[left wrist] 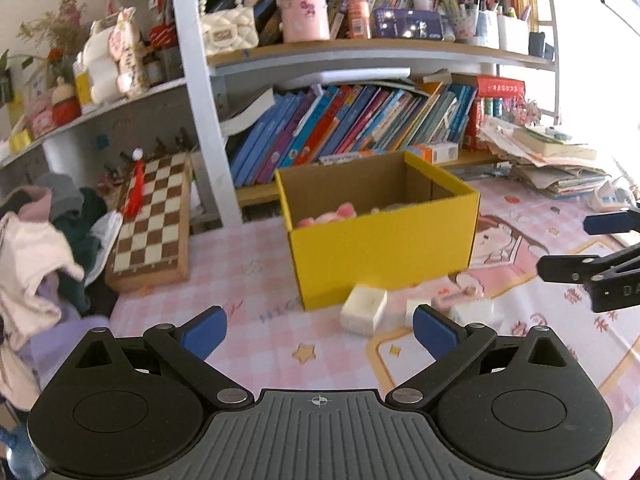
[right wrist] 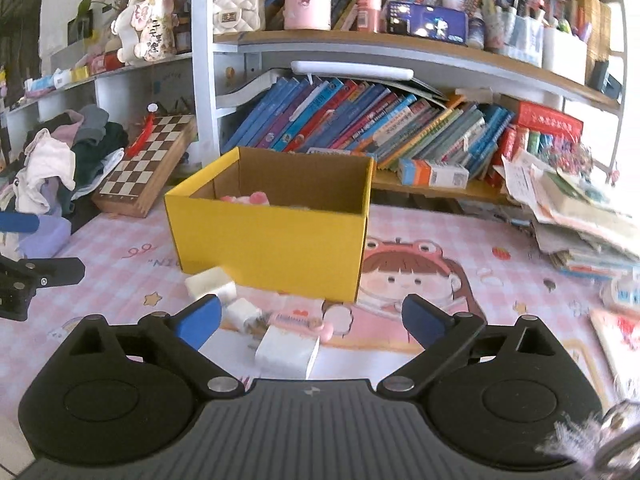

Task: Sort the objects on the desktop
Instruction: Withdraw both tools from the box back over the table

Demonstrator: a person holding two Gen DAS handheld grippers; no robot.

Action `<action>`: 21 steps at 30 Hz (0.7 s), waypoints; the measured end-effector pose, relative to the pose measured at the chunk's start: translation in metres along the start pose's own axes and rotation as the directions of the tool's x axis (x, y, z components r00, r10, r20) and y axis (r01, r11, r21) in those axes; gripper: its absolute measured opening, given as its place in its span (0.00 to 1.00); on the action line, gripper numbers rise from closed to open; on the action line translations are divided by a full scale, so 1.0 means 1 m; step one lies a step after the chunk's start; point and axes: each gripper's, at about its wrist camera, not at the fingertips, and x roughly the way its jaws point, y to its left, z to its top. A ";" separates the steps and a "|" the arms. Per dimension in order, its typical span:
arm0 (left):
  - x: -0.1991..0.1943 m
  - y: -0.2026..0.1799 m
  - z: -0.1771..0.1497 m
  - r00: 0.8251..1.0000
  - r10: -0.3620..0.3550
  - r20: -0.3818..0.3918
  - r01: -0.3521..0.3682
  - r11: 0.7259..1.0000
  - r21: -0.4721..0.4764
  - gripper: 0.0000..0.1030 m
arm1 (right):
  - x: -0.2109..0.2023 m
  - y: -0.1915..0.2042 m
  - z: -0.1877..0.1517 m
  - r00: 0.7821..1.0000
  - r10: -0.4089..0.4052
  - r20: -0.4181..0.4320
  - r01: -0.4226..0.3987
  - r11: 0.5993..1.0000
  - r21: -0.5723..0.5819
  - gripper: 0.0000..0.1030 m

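An open yellow cardboard box stands on the pink desk mat, with a pink soft toy inside; it also shows in the right wrist view. In front of it lie a white block, a small white cube, a pink comb-like item and a white box. In the right wrist view I see the same white block, cube, pink comb and white box. My left gripper is open and empty before them. My right gripper is open above them.
Bookshelves full of books stand behind the box. A chessboard leans at the left beside a clothes pile. A stack of papers and books lies at the right. The other gripper shows at the right edge of the left wrist view.
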 end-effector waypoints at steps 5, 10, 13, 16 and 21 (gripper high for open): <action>-0.001 0.001 -0.019 0.999 0.017 -0.030 -0.018 1.000 -0.019 0.98 | -0.008 0.003 -0.020 1.000 -0.014 -0.016 0.015 0.999 0.040 0.96; 0.000 -0.002 -0.031 0.998 0.028 -0.049 -0.029 0.999 -0.027 0.98 | -0.011 0.006 -0.035 0.998 -0.038 -0.040 0.041 0.997 0.063 0.96; 0.003 -0.005 -0.037 0.998 0.026 -0.065 -0.028 0.999 -0.030 0.98 | -0.011 0.010 -0.041 0.997 -0.040 -0.066 0.044 0.998 0.052 0.96; 0.005 -0.010 -0.043 0.996 0.013 -0.084 -0.016 0.999 -0.031 0.98 | -0.012 0.015 -0.045 0.996 -0.037 -0.077 0.040 0.999 0.031 0.96; 0.009 -0.021 -0.047 0.994 -0.011 -0.110 0.009 1.000 -0.013 0.98 | -0.010 0.019 -0.053 0.993 -0.044 -0.107 0.042 0.999 -0.029 0.97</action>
